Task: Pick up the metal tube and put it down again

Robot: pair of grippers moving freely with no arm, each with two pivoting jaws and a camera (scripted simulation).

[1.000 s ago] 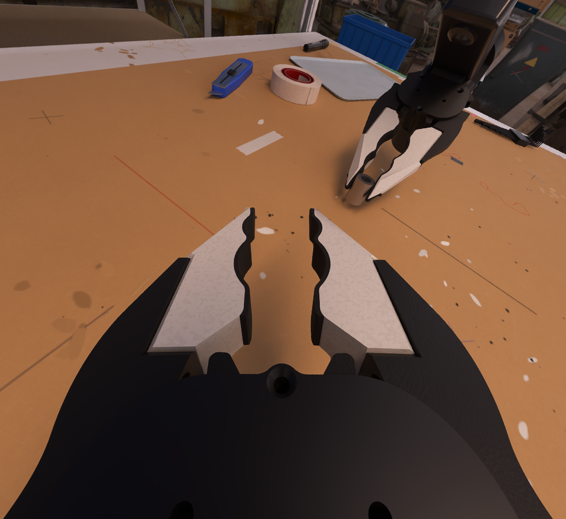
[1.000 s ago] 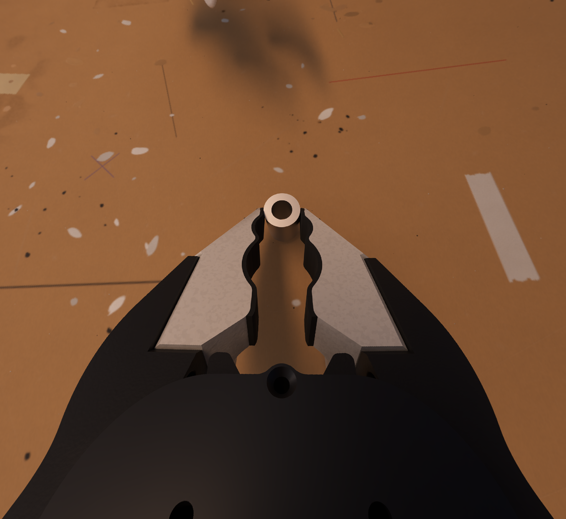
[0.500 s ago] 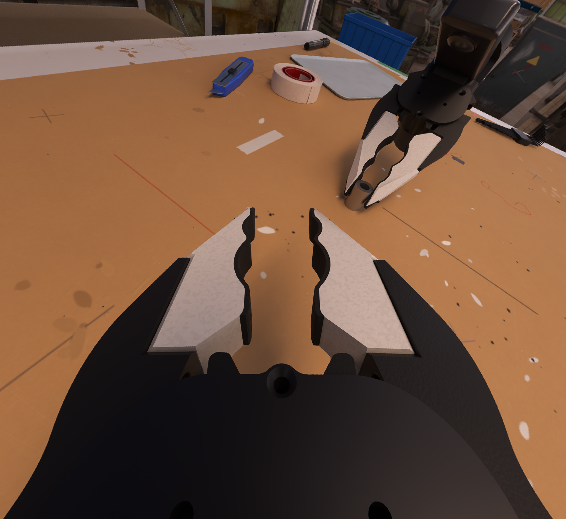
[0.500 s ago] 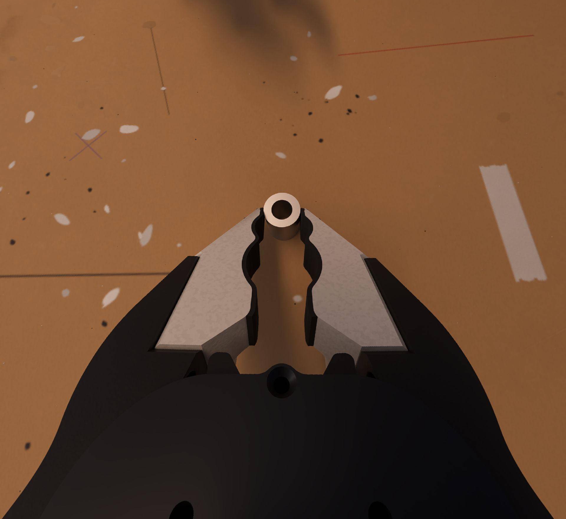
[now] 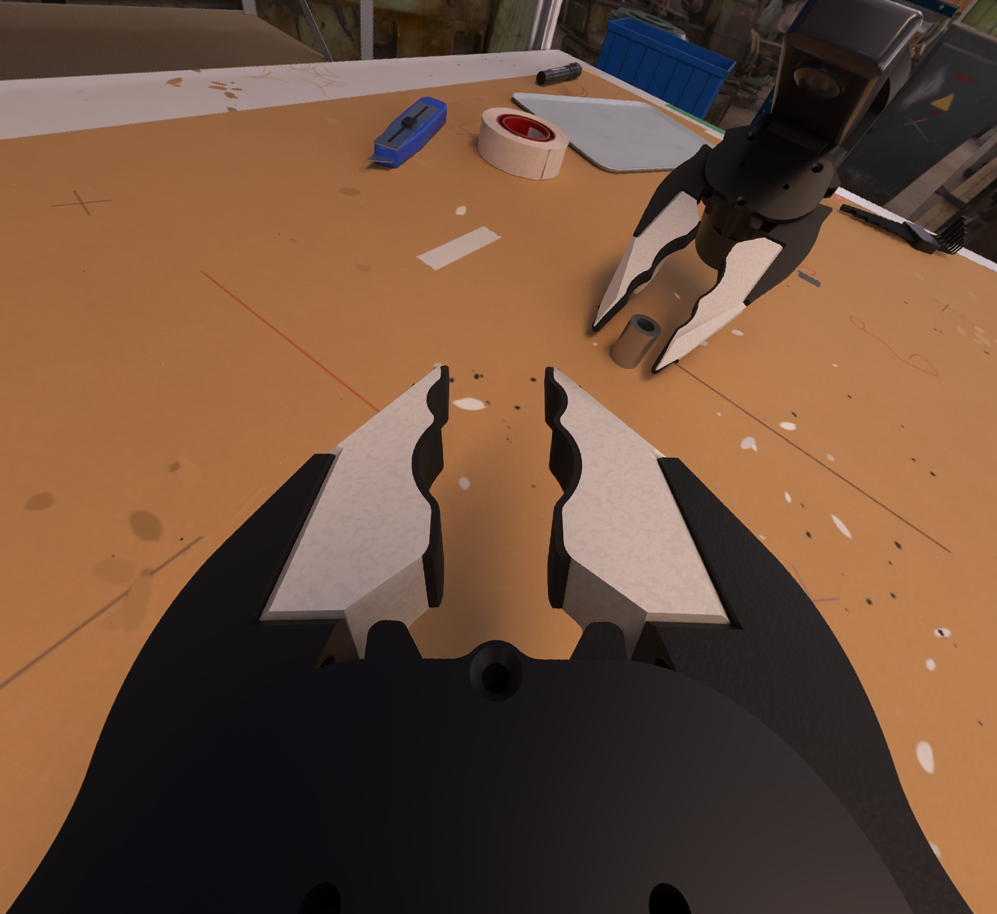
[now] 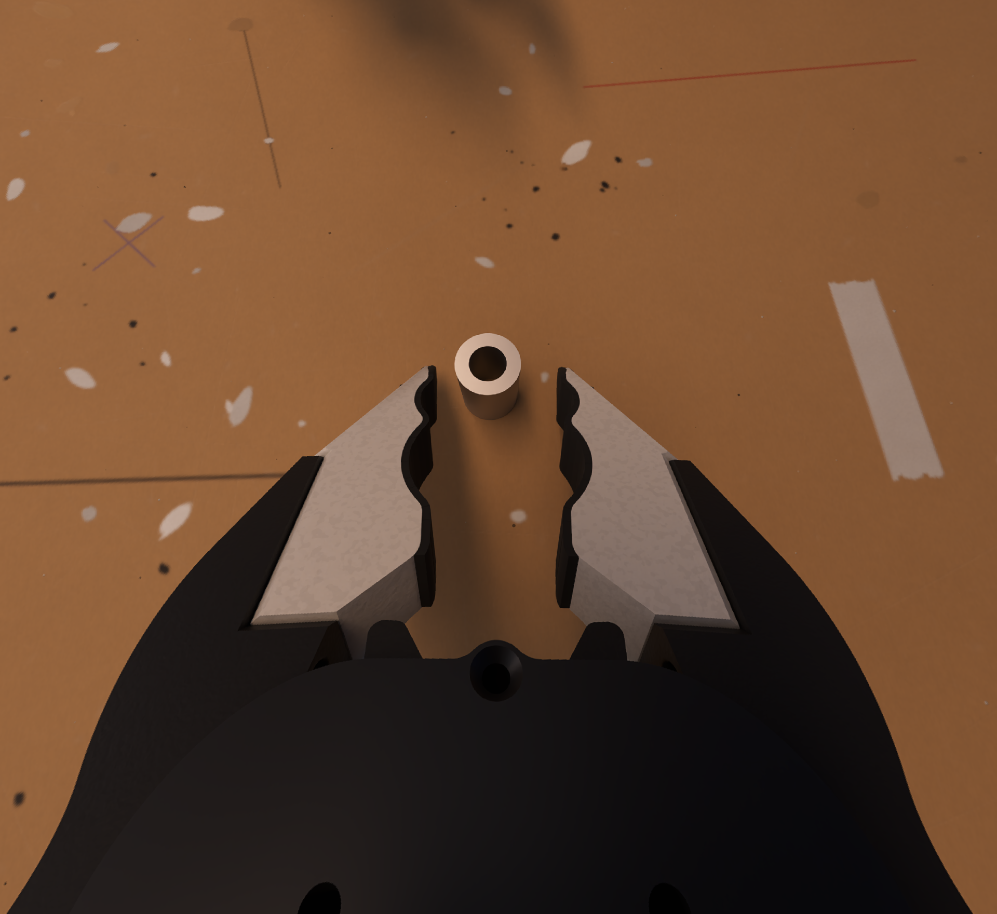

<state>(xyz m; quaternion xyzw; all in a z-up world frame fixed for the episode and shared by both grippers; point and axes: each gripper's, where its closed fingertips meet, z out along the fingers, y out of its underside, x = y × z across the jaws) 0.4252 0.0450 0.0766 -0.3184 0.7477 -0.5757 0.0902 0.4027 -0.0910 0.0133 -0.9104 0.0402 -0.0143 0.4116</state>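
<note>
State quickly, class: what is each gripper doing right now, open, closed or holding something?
Left gripper: open, holding nothing.
Right gripper: open, holding nothing; the metal tube stands free on the table between its fingertips.

matte black left gripper body (image 5: 496, 376), pale speckled wedge fingers (image 5: 367, 510), black scalloped inner pads, round centre screw hole, right gripper (image 6: 495, 370) identical, boxy black camera housing (image 5: 841, 57)

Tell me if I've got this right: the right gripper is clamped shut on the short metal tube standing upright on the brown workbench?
Not quite. The right gripper is open: the right wrist view shows gaps either side of the short metal tube, which does stand upright on the brown workbench.
</note>
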